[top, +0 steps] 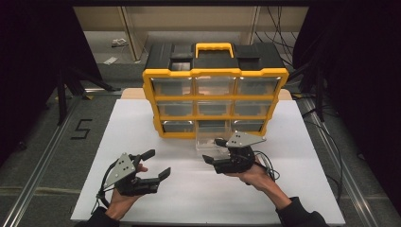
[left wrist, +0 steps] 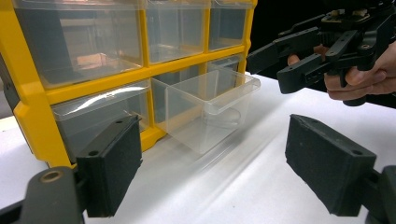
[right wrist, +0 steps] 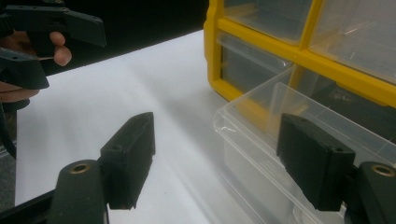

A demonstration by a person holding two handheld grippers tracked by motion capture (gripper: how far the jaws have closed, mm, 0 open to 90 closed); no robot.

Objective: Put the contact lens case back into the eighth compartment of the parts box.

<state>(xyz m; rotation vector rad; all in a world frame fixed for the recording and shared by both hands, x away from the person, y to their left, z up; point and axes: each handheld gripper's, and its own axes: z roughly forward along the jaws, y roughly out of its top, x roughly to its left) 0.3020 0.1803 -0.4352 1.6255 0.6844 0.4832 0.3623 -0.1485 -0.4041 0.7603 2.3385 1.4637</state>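
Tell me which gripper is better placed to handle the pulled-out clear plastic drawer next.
Right, probably. The right gripper is open at the clear plastic drawer, one pad over its rim. The left gripper, also open, sits farther off over bare white table.

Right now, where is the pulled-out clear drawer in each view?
High view: clear drawer at centre, under the bottom row.
Left gripper view: centre, jutting out toward the right.
Right gripper view: lower right, behind one jaw.
Shared landmark: yellow organizer frame.
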